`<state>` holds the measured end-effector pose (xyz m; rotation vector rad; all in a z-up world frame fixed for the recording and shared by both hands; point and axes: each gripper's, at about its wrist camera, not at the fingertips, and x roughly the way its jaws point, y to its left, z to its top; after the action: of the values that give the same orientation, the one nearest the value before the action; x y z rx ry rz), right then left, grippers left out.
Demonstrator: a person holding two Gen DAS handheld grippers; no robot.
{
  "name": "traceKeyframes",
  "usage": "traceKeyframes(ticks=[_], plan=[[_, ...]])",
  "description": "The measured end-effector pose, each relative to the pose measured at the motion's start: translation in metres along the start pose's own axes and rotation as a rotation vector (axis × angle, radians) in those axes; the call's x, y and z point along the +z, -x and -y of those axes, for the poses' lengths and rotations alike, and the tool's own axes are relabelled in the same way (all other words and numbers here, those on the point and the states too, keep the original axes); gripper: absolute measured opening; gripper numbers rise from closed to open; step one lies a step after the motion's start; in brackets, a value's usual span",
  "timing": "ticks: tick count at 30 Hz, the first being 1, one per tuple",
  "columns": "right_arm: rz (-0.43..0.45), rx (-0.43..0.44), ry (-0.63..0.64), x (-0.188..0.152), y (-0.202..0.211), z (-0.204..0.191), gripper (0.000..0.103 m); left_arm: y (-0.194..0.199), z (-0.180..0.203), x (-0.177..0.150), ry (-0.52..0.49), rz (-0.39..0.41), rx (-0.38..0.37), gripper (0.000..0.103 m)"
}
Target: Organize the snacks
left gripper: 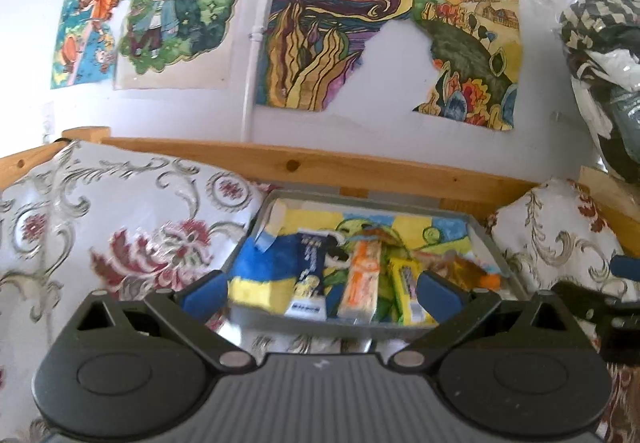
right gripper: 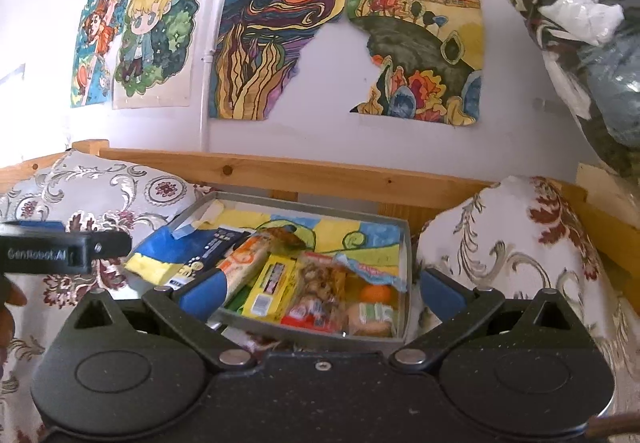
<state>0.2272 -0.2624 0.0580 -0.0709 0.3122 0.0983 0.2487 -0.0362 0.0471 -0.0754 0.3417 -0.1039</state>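
Observation:
A grey box lined with a painted sheet sits on a floral cloth, with snacks lined up inside. In the left wrist view I see a dark blue packet, an orange bar and a yellow packet. The right wrist view shows the orange bar, the yellow packet, a clear nut bag and an orange-capped item. My left gripper is open just in front of the box. My right gripper is open too, with nothing held.
Floral cushions flank the box. A wooden rail runs behind it, below a white wall with coloured drawings. A bag of clothes hangs at the upper right. The other gripper shows at the left edge.

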Motion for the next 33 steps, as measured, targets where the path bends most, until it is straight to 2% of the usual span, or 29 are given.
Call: traceKeyframes(ticks=[19,33], plan=[[-0.043,0.004,-0.061,-0.05,0.07,-0.014,0.102,0.069,-0.015,-0.05,-0.049,-0.028,0.044,0.102],[-0.062,-0.009,-0.083,-0.071,0.082,-0.018,0.102,0.084,-0.024,-0.072,-0.048,-0.063,0.071,0.103]])
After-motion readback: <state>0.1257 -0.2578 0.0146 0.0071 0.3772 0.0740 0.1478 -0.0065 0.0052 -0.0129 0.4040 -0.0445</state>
